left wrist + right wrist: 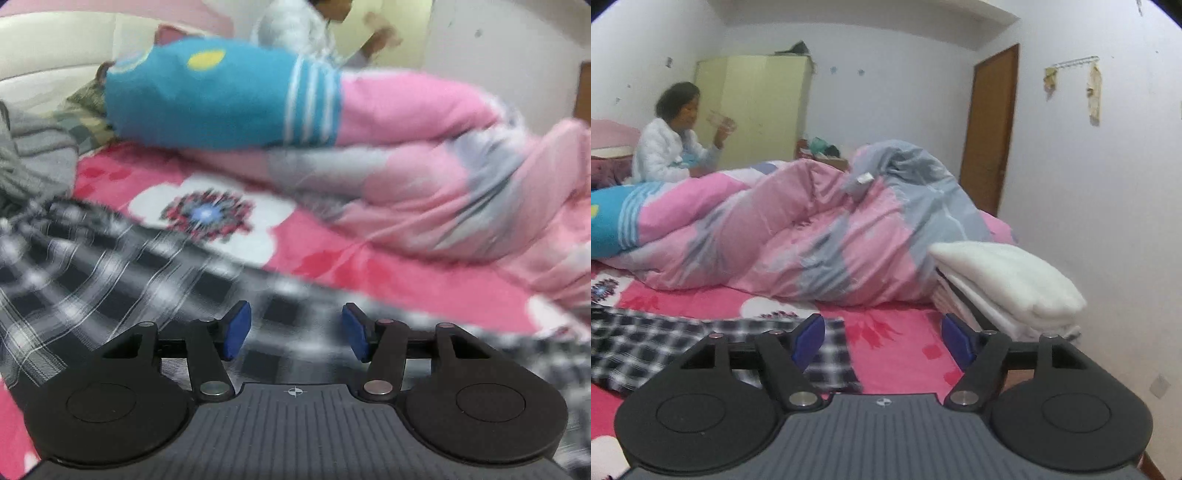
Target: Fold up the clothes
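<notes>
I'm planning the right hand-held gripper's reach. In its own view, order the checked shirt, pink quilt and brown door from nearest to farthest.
From the right hand-held gripper:
1. Checked shirt, just ahead, to the left on the bed.
2. Pink quilt, heaped across the middle of the bed.
3. Brown door, on the far wall, right.

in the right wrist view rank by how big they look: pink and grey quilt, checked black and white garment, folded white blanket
1. Pink and grey quilt
2. Checked black and white garment, partly hidden and nearer, so unsure
3. Folded white blanket, similar in apparent size
</notes>
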Motion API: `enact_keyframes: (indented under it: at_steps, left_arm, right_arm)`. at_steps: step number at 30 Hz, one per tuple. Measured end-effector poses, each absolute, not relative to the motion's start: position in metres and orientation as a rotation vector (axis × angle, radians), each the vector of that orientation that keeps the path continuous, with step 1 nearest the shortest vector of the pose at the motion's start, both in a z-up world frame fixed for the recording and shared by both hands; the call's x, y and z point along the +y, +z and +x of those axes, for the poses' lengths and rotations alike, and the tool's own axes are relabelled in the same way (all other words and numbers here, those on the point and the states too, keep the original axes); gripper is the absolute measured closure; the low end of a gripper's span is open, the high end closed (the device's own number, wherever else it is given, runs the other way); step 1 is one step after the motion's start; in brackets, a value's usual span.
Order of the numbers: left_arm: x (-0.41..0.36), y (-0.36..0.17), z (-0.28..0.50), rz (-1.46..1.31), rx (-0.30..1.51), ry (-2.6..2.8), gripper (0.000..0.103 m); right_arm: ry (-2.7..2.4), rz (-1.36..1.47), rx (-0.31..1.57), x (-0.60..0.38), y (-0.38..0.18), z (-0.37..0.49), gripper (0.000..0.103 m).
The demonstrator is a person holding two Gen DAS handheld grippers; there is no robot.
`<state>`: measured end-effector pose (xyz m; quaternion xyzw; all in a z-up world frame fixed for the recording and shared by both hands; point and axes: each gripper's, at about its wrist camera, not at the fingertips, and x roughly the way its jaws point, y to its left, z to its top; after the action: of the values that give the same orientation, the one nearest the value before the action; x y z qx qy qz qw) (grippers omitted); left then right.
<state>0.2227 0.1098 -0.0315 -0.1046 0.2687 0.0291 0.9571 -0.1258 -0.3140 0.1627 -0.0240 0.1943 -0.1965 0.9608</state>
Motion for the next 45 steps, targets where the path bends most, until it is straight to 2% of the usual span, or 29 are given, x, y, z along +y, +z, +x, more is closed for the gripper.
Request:
enact_keyframes:
  at_steps: [3,8,13,18,23,30,33,35,36,45]
  left_arm:
    - [0.090,-0.010,0.210,-0.236,0.518,0.006,0.042]
    - [0.058,-0.010,0.205,-0.242,0.533,-0.092,0.041]
    - [0.038,-0.038,0.216,-0.190,0.584,-0.136,0.041]
    - [0.034,-0.063,0.230,-0.136,0.606,-0.149,0.041]
    - [0.030,-0.080,0.237,-0.106,0.642,-0.136,0.042]
    - [0.028,-0.085,0.240,-0.092,0.640,-0.130,0.042]
    - [0.027,-0.086,0.241,-0.086,0.639,-0.127,0.042]
    - [0.027,-0.086,0.241,-0.081,0.639,-0.126,0.042]
    - [0.027,-0.086,0.241,-0.082,0.640,-0.128,0.042]
    - [0.027,-0.072,0.256,-0.053,0.618,-0.108,0.042]
  right_arm:
    - [-0.350,-0.057,0.381,-0.304,0.165,-0.114,0.029]
    - [-0.244,-0.070,0.408,-0.277,0.151,-0.079,0.029]
    - [-0.104,-0.054,0.503,-0.241,0.104,-0.028,0.029]
    - [-0.049,-0.155,0.632,-0.203,0.044,0.014,0.032]
    - [-0.027,-0.256,0.709,-0.183,0.003,0.034,0.053]
    - [0.000,-0.435,0.783,-0.166,-0.040,0.043,0.068]
    - [-0.031,-0.475,0.832,-0.171,-0.061,0.044,0.083]
    - [-0.041,-0.463,0.833,-0.180,-0.068,0.043,0.099]
    - [-0.051,-0.453,0.821,-0.183,-0.066,0.042,0.102]
    - [-0.194,-0.536,0.660,-0.236,-0.009,0.074,0.102]
